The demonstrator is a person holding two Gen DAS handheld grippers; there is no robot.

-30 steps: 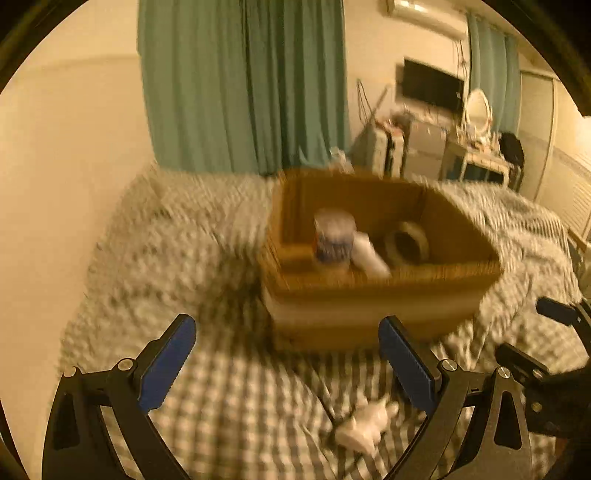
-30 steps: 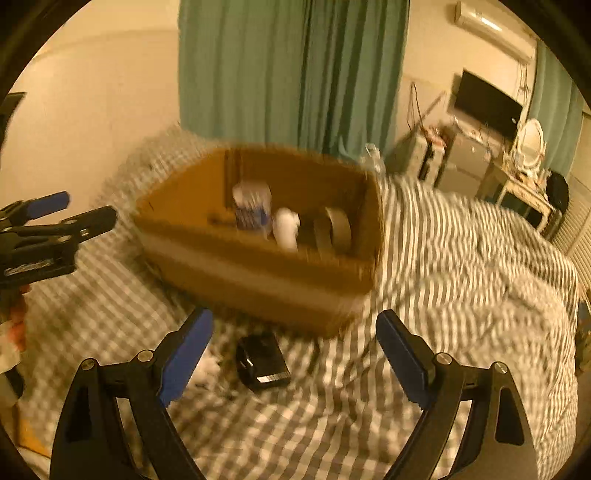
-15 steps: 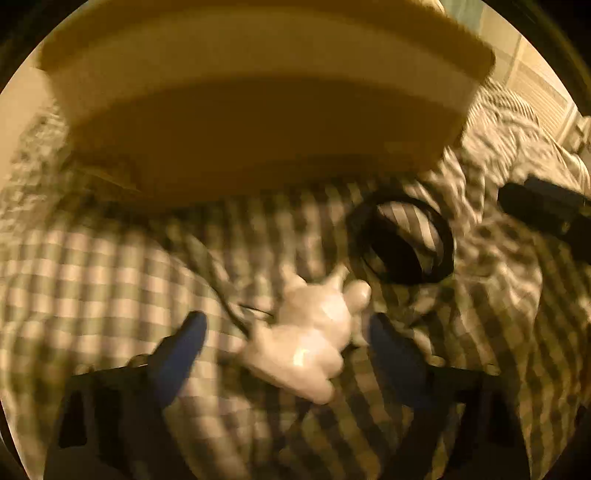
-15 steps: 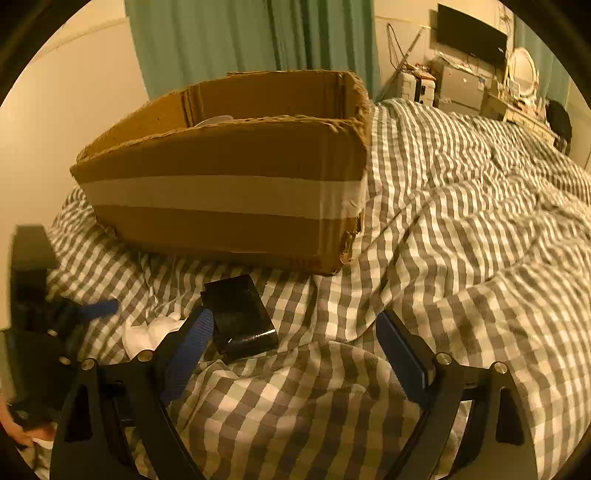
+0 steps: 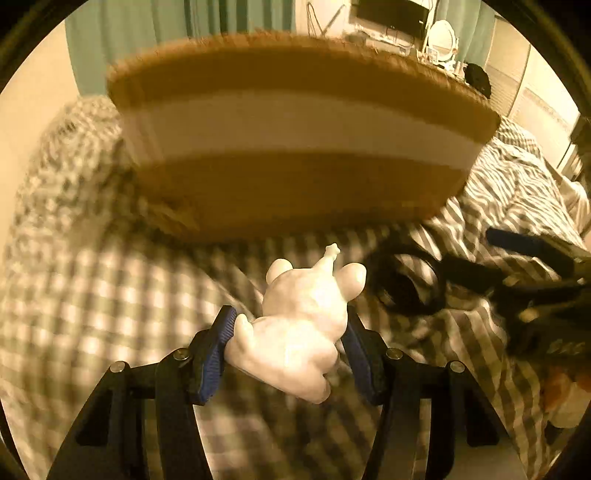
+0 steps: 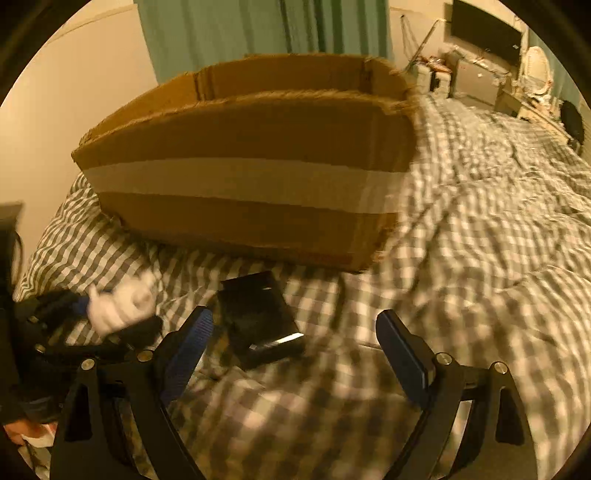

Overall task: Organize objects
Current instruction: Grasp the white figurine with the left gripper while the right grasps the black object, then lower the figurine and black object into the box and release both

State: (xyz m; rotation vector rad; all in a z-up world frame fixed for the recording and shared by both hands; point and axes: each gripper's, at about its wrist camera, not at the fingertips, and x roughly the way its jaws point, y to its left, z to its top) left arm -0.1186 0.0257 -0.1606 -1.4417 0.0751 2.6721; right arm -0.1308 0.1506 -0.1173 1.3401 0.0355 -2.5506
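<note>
We are closing our left gripper (image 5: 288,339) on the white figurine (image 5: 299,332) lying on the checked bedspread (image 6: 480,258) before the cardboard box (image 6: 251,177), our right gripper (image 6: 295,332) spread empty over the black case (image 6: 262,321), next lifting the figurine over the box wall

Bedroom at home.
I see a checked duvet (image 6: 480,221), green curtains (image 6: 258,26), a TV (image 6: 484,27).

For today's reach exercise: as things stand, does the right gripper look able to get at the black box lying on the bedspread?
Probably yes. The right gripper stands open just short of the black box, with only bare checked bedspread between; the cardboard box sits beyond it.
</note>
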